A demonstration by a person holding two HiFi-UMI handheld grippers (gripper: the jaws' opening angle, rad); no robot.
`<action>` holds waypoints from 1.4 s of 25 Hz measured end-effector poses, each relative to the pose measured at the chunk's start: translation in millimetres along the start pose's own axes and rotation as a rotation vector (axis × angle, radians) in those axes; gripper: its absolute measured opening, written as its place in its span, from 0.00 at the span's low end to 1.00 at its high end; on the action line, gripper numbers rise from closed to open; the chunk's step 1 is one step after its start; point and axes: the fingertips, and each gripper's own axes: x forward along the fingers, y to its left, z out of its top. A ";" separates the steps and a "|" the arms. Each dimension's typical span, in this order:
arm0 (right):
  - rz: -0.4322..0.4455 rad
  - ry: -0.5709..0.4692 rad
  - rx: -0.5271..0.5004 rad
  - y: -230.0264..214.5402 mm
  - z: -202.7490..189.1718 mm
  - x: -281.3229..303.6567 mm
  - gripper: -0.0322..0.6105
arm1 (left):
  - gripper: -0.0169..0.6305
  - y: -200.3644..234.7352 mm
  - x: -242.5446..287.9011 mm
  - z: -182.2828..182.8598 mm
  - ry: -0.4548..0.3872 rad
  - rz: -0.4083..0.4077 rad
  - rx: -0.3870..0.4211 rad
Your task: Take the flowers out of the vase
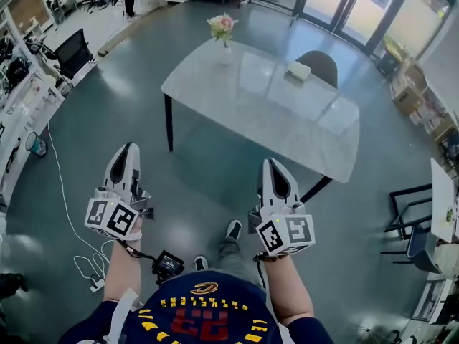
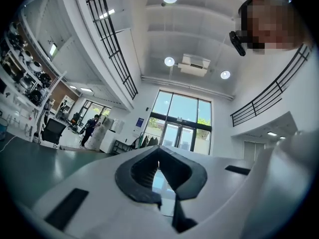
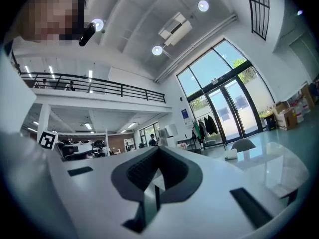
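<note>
A small white vase [image 1: 226, 54] with pink flowers [image 1: 223, 26] stands near the far left corner of the pale marble table [image 1: 287, 120]. Both grippers hang over the floor on the near side of the table, well short of the vase. My left gripper [image 1: 129, 150] is shut and holds nothing; in the left gripper view its tips [image 2: 158, 149] meet. My right gripper [image 1: 269, 165] is also shut and empty, its tips [image 3: 158, 148] together in the right gripper view. In that view the flowers [image 3: 183, 145] show as a tiny pink spot just past the jaws.
A white box [image 1: 298, 69] lies on the table's far side, with a grey chair [image 1: 320, 64] behind it. The table's dark legs [image 1: 168, 122] stand at its near edge. A white cable [image 1: 68, 213] trails over the floor at left. Desks and shelves line the left wall.
</note>
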 end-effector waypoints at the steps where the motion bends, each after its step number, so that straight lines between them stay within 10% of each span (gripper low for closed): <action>1: 0.009 0.001 0.013 -9.9 -1.2 11.0 0.05 | 0.03 -4.7 13.5 -0.8 0.001 0.001 0.012; 35: 0.158 0.045 0.104 -144.4 0.3 165.9 0.05 | 0.03 -50.1 221.1 -46.0 0.035 0.012 0.087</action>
